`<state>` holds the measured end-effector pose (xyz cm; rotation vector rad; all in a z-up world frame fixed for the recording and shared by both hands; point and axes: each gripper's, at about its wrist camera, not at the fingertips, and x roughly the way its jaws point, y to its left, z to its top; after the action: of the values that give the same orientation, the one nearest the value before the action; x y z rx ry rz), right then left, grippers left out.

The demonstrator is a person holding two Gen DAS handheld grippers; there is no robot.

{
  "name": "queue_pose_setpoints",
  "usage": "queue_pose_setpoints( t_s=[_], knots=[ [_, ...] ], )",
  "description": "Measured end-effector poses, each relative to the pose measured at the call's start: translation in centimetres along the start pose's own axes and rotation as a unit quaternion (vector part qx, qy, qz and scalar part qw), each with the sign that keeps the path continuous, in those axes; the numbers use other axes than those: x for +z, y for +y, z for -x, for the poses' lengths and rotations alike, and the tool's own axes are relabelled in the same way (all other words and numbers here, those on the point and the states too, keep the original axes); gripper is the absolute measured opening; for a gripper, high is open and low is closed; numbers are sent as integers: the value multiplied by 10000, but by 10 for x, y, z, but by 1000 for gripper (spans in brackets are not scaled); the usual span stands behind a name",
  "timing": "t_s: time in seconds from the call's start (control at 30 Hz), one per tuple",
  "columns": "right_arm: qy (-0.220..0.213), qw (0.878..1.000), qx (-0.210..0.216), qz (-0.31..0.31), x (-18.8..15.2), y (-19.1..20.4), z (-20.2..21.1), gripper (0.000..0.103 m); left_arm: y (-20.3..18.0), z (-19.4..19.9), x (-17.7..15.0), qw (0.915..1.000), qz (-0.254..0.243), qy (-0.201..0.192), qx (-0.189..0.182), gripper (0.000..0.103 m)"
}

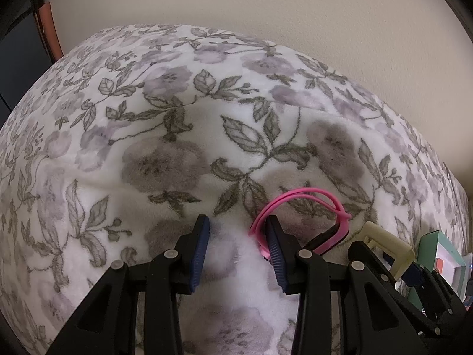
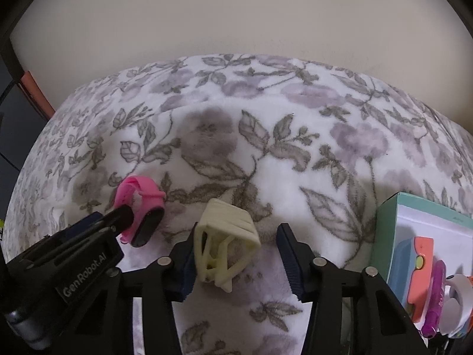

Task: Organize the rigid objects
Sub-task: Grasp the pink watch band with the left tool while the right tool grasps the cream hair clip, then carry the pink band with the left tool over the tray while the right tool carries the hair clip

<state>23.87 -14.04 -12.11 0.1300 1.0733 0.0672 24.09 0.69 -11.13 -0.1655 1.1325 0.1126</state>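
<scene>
Partway, I judge. Teal box point(image 2: 390, 216) at blanket's point(image 2: 295, 153) right edge already holds several items. My left gripper point(image 1: 238, 254) is spread beside the pink band point(image 1: 298, 204); right gripper point(image 2: 241, 261) spread, cream frame point(image 2: 227, 236) against one finger. Both unboxed.

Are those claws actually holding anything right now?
Neither clearly grips anything. The left claw is open beside the pink band; the right claw is open, the cream frame against one finger only.
</scene>
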Motion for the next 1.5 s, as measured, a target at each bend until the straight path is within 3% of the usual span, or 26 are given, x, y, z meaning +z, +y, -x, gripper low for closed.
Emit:
queue_pose_setpoints(
  t_s=[0.13, 0.37, 1.0, 1.5],
  knots=[
    [6, 9999, 98, -103, 0, -1, 1, 32, -2, 1, 0, 10000, -30, 0, -56, 37],
    [42, 9996, 129, -254, -4, -6, 6, 32, -9, 1, -1, 9997, -83, 64, -219, 14],
    [77, 9989, 192, -425, -20, -21, 29, 30, -15, 14, -7, 9957, 54, 252, -886, 11],
    [-94, 9949, 293, -962, -61, -49, 102, 30, -20, 88, -25, 9934, 96, 132, -1139, 11]
  ],
)
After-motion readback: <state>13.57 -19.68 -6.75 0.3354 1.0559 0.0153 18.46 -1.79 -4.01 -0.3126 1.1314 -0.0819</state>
